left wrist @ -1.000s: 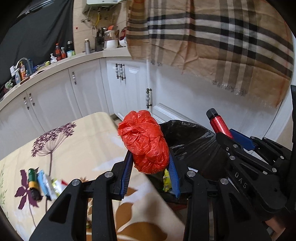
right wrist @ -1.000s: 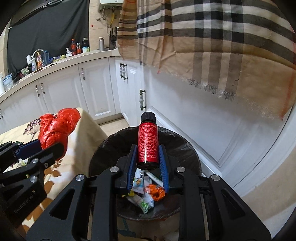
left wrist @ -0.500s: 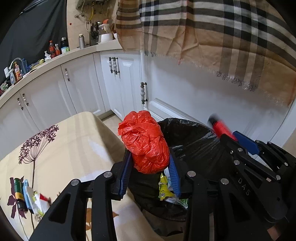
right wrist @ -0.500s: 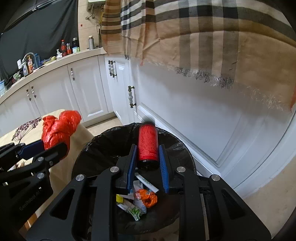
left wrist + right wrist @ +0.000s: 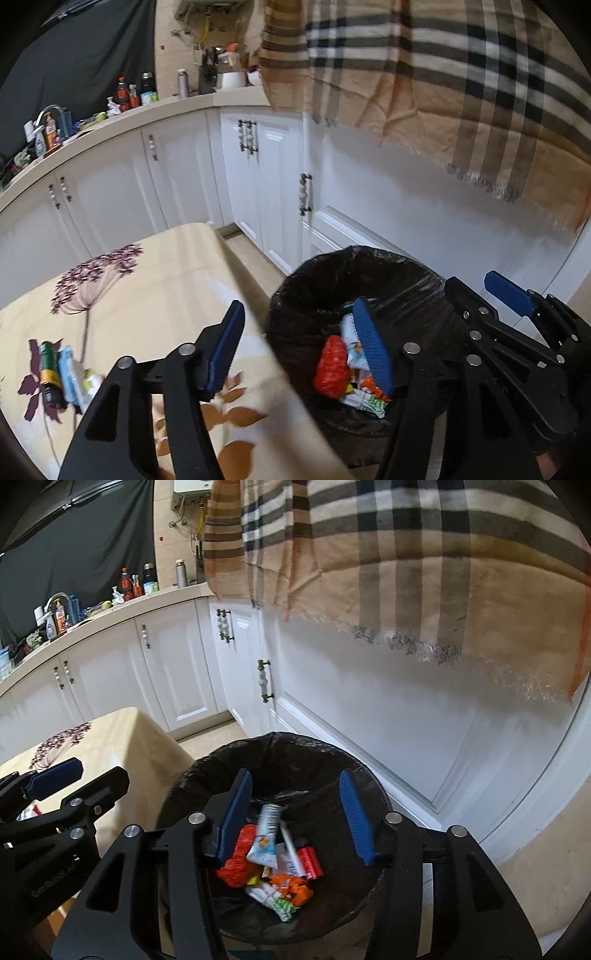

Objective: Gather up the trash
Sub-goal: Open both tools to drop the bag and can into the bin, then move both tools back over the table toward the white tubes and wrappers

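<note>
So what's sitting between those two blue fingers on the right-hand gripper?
Nothing is held. In the right wrist view the right gripper is opening, empty, over the black-lined trash bin; below the gap lie wrappers and the red can.

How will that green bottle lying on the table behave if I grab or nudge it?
The green bottle lies on its side on the table, so a nudge will probably roll it. It looks rigid and small, likely light. Its smooth round body may slip; wrappers against it could shift too.
</note>
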